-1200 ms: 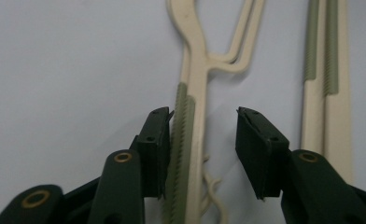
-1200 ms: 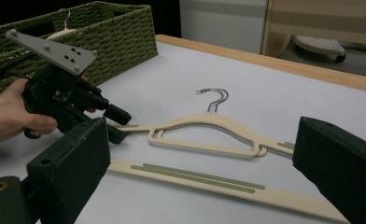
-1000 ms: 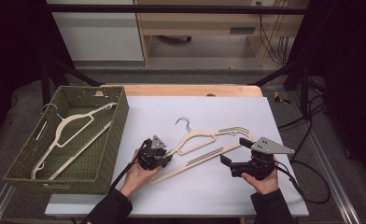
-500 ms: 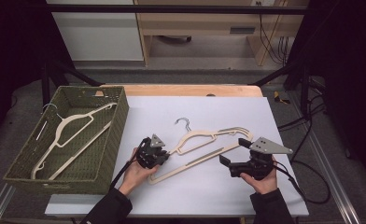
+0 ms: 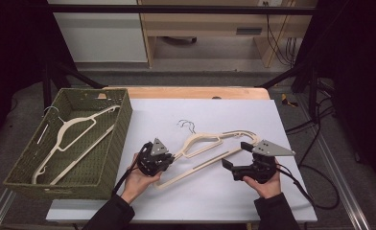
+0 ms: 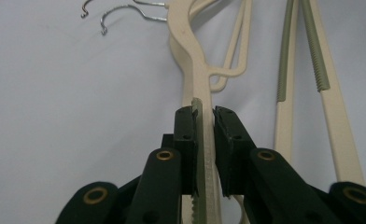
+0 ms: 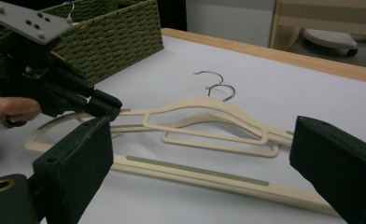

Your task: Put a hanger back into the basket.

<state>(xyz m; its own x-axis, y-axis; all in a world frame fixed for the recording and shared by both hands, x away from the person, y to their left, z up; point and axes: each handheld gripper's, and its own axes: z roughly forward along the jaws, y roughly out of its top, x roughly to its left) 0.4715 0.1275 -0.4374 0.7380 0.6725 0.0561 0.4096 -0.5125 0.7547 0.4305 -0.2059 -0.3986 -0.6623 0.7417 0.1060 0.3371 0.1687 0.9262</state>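
We've got the left tool (image 5: 164, 156) clamped on the shoulder of the top hanger (image 5: 210, 140), jaws just closed onto it. Two cream hangers are stacked mid-frame on the white worktop (image 5: 215, 196). Right tool (image 5: 234, 155) is at lower right, jaws wide apart. Green basket (image 5: 107, 158) at left holds another hanger (image 5: 76, 129).

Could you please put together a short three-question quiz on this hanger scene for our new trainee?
1. True or false: the right gripper is clamped on a hanger.
2. What does the left gripper hold? A) a hook B) the shoulder bar of the upper hanger C) the basket rim
3. Fill in: the cream hanger at the left lies inside the green woven ______.

Key: 1 false, its jaws stand wide open above the white table; 2 B, the jaws having just been closing on it; 3 basket.
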